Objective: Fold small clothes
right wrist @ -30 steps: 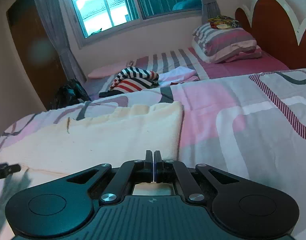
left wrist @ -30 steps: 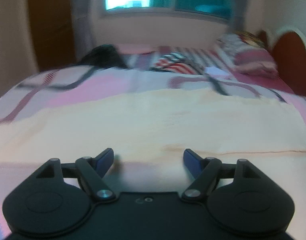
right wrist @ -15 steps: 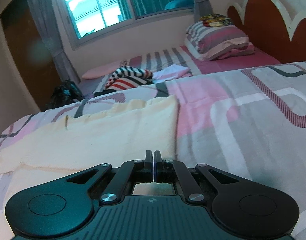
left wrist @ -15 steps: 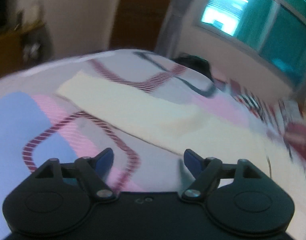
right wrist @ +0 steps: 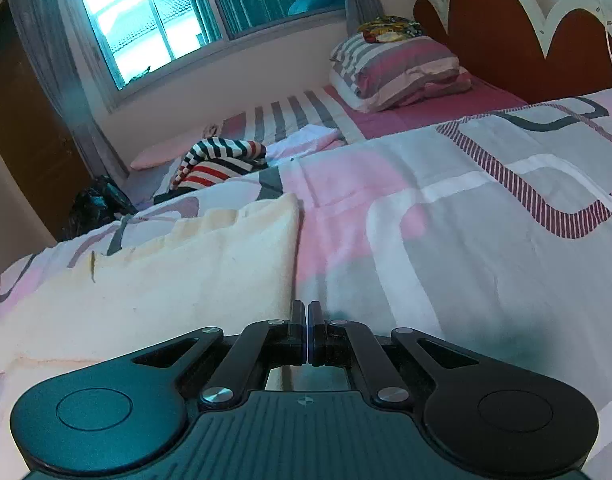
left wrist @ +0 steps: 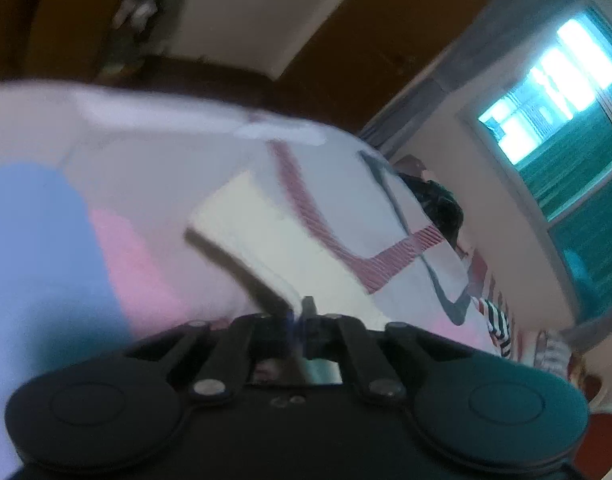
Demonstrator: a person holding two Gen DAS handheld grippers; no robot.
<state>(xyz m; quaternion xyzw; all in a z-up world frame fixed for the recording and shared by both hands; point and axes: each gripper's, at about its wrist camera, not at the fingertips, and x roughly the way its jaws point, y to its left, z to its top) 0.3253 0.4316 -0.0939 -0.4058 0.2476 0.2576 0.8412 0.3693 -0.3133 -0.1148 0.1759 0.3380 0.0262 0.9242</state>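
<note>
Where the pale cream cloth (right wrist: 177, 280) lies spread on the pink, grey and white bedspread (right wrist: 486, 240), the right wrist view shows it flat, faintly wrinkled along its far edge, with a thin folded hem near the lower left. Its right edge runs straight toward the right gripper (right wrist: 307, 332), whose fingers are pressed together at that near corner; whether fabric sits between them cannot be told. Seen from the left wrist, the cloth (left wrist: 273, 236) appears as a long cream strip rising off the bedspread (left wrist: 145, 264) toward the left gripper (left wrist: 299, 320), whose jaws are closed on its near end, a dark shadow lying under the lifted edge. That view is tilted and heavily blurred, so texture and edges are hard to make out. Farther off, a striped garment (right wrist: 221, 160) lies near a striped pillow (right wrist: 398, 68) and the red headboard (right wrist: 506, 28), under the window (right wrist: 145, 28). A dark bag (right wrist: 93, 204) at far left is indistinct.
</note>
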